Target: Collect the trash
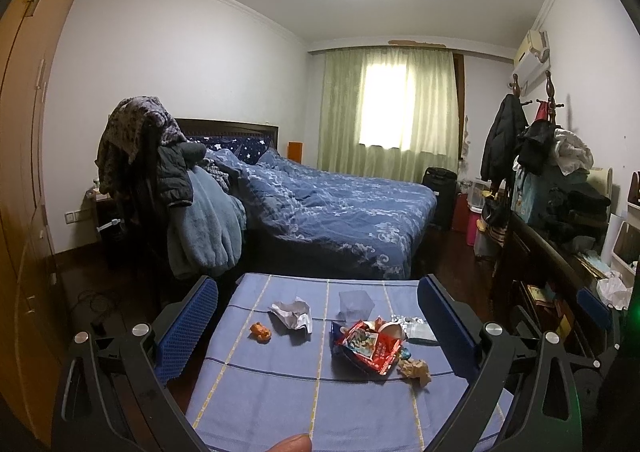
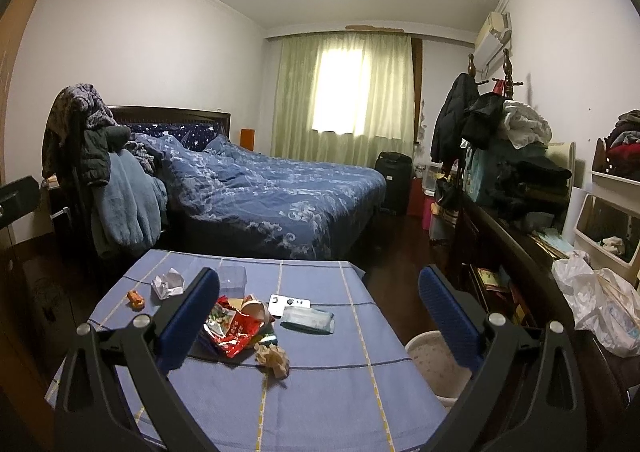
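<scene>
A table with a blue cloth (image 1: 280, 392) (image 2: 340, 384) holds the trash. A red snack wrapper (image 1: 370, 346) (image 2: 234, 332) lies mid-table, with a crumpled brown paper ball (image 1: 416, 369) (image 2: 274, 358) beside it. A crumpled white paper (image 1: 292, 312) (image 2: 168, 282) and a small orange piece (image 1: 261, 331) (image 2: 135, 298) lie to the left. A clear plastic cup (image 1: 354, 302) (image 2: 233, 278) stands behind. My left gripper (image 1: 318, 328) is open and empty above the table. My right gripper (image 2: 320, 316) is open and empty, near the table's right side.
A tissue pack (image 2: 307, 319) and a blister pack (image 2: 289, 302) lie on the table. A white waste bin (image 2: 438, 362) stands on the floor right of the table. A bed (image 1: 340, 212) is behind; a cluttered dark sideboard (image 2: 520, 252) with plastic bags (image 2: 600, 308) runs along the right.
</scene>
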